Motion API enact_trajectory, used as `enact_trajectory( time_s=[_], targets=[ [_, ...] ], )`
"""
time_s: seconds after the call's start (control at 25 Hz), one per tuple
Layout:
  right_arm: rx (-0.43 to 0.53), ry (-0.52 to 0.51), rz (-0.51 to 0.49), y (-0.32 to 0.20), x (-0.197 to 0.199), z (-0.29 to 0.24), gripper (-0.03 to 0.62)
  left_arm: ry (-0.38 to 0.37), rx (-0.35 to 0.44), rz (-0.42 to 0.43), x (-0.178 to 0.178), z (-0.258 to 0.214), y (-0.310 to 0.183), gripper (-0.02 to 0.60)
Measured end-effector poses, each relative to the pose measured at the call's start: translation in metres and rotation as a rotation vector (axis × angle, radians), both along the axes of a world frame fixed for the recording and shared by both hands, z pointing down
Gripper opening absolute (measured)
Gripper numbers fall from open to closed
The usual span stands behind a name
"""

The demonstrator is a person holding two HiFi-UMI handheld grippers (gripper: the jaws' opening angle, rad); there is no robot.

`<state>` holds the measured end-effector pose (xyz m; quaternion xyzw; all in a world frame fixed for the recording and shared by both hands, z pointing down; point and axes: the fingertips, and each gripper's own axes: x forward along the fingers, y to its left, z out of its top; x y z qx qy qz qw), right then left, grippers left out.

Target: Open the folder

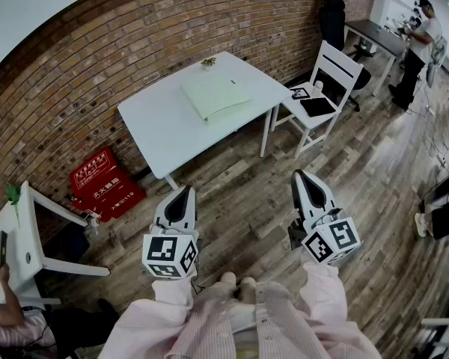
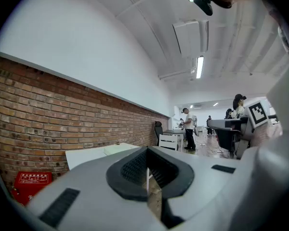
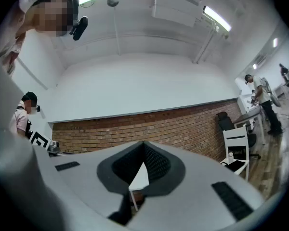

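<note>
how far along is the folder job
Nothing done yet: the green folder lies closed on the white table. Nothing in hand: the left gripper and right gripper are shut and empty, over the floor short of the table. Left: approach, then lift the cover.

The tiny item [image 1: 208, 62] on the table [image 1: 159, 122] is too small to tell.

Head view: steeply down over left gripper [image 1: 184, 193] and right gripper [image 1: 301, 178], desk [image 1: 165, 126] well ahead. Gripper views: level, toward wall [image 2: 62, 124]; all three share the distant desk.
</note>
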<state>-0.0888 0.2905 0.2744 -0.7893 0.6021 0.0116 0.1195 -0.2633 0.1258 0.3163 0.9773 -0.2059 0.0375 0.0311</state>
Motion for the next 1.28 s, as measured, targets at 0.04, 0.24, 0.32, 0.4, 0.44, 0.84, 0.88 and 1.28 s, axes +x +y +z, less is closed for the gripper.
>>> enact_trajectory(
  time_s=[0.04, 0.24, 0.32, 0.4, 0.44, 0.84, 0.88, 1.28],
  targets=[
    [-0.001, -0.002, 0.000, 0.000, 0.000, 0.001, 0.003, -0.001, -0.002, 0.000, 0.000, 0.001, 0.000, -0.005],
    [-0.006, -0.011, -0.002, 0.003, 0.000, 0.006, 0.003, 0.001, -0.010, -0.014, 0.000, 0.004, 0.002, -0.005],
    [-0.008, -0.013, -0.003, 0.004, 0.000, 0.007, 0.003, 0.004, -0.011, -0.026, -0.001, 0.005, 0.002, -0.005],
    [-0.009, -0.014, -0.005, 0.005, 0.000, 0.008, 0.003, 0.007, -0.010, -0.037, -0.002, 0.005, 0.001, -0.005],
    [-0.008, -0.015, -0.006, 0.005, 0.000, 0.008, 0.003, 0.009, -0.009, -0.041, -0.002, 0.004, 0.001, -0.005],
    [0.038, -0.020, -0.069, 0.018, 0.008, 0.011, 0.003, 0.028, 0.047, -0.072, 0.009, 0.003, 0.023, -0.003],
    [0.033, -0.022, -0.072, 0.018, 0.009, 0.013, 0.003, 0.027, 0.043, -0.073, 0.010, 0.005, 0.024, -0.003],
    [0.002, -0.033, -0.094, -0.001, 0.023, 0.028, 0.031, 0.010, -0.025, -0.114, 0.021, 0.021, 0.013, 0.066]
  ],
)
